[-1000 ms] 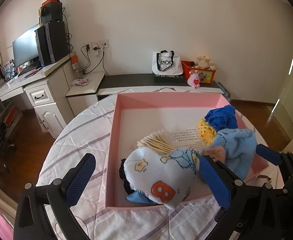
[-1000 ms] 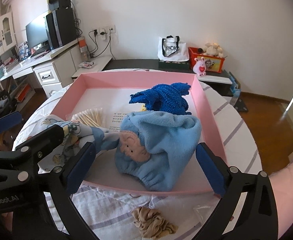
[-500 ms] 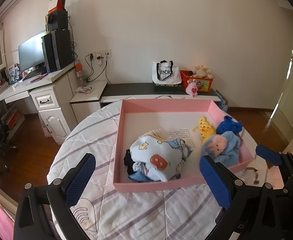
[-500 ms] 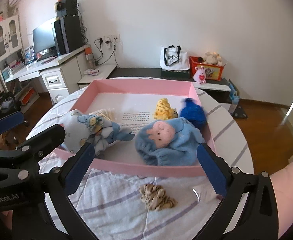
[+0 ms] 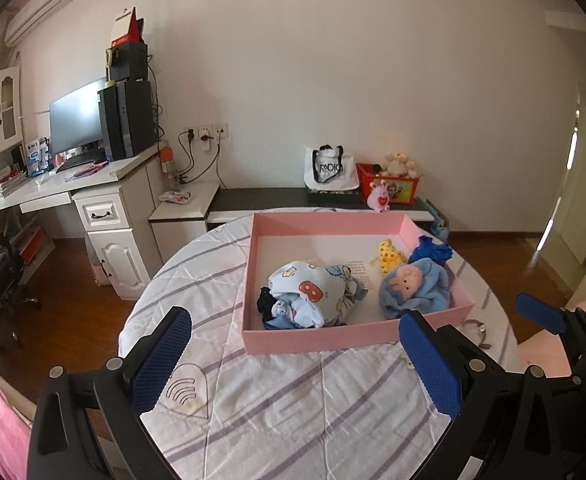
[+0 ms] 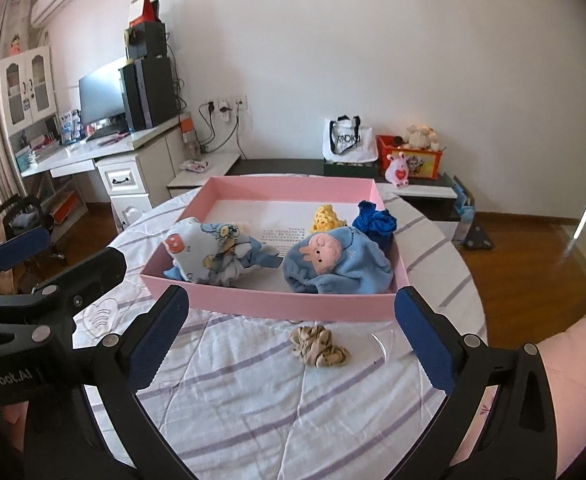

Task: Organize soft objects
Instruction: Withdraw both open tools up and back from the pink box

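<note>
In the tray (image 6: 277,306): hats (image 6: 339,264), gathered for sorting. Scrunchie (image 6: 319,346) on the table (image 6: 253,400), likely next. Both grippers' (image 5: 293,364) (image 6: 291,334) jaws wide, empty.

Both the left claw (image 5: 295,364) and right claw (image 6: 297,340) hang empty, jaws spread wide.

The tray (image 6: 281,307) is pink. The fleece hat (image 6: 347,266) is light blue with a peach face. The baby garment (image 6: 209,252) is white with cartoon prints. The scrunchie (image 6: 319,346) is beige. The worktop (image 6: 253,392) cover has lilac stripes on white.
</note>
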A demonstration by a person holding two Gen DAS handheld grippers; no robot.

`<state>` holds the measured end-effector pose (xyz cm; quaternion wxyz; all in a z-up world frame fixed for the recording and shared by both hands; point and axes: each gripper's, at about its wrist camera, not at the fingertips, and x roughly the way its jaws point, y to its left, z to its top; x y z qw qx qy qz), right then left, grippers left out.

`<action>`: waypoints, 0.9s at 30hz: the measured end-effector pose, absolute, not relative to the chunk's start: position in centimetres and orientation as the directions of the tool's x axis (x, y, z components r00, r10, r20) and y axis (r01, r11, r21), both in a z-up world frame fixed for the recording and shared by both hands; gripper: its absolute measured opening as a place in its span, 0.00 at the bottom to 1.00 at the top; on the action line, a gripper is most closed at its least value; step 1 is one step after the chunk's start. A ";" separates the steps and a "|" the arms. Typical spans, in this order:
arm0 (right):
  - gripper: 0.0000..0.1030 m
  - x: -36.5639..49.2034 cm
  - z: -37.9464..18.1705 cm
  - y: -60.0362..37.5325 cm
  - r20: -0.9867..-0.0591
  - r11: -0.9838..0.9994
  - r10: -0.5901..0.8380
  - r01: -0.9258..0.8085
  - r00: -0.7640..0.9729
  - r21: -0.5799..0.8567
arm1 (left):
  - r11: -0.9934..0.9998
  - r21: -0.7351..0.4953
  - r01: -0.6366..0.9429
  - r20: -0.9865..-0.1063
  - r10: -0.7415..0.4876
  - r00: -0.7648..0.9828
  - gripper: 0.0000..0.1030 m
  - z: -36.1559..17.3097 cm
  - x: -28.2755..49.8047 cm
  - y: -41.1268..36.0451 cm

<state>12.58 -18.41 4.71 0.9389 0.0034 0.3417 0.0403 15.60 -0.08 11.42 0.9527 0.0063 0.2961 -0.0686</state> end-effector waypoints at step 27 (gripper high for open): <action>1.00 3.7 11.8 -18.8 -0.422 0.998 0.060 -0.069 0.905 -0.006 | 0.994 0.000 0.110 -0.336 -0.104 0.936 1.00 15.8 2.3 1.1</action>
